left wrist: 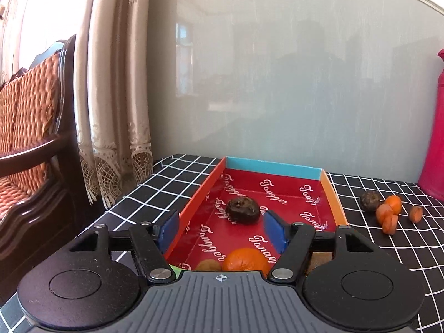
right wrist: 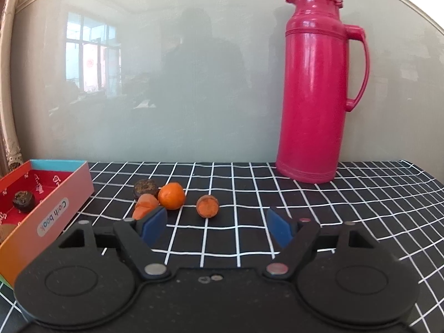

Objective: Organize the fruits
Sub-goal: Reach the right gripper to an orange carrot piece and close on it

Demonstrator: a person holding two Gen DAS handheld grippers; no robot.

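Over at 9 o'clock of the checked tablecloth (right wrist: pixel 249 194) sits our red box (left wrist: pixel 331 191), and we've got the left gripper (left wrist: pixel 220 229) hanging above its near end, fingers spread wide with nothing between them. Inside the box: a dark dried fruit (left wrist: pixel 243 210) straight ahead at 12, plus an orange (left wrist: pixel 245 260) and a tan fruit (left wrist: pixel 208 265) tucked close under the gripper body.

Moving right, the leftovers are still out on the cloth: a dark fruit (right wrist: pixel 146 187), a round orange (right wrist: pixel 171 196) touching two orange pieces (right wrist: pixel 145 205), then a lone cut piece (right wrist: pixel 207 206) slightly apart at about 12 of the right gripper (right wrist: pixel 217 226). That one's wide open and empty too.

We reckon the lone piece is the easy grab: go straight forward, drop low, and close gently since it looks soft. Steer clear of the pink thermos (right wrist: pixel 316 88) at 1 o'clock.
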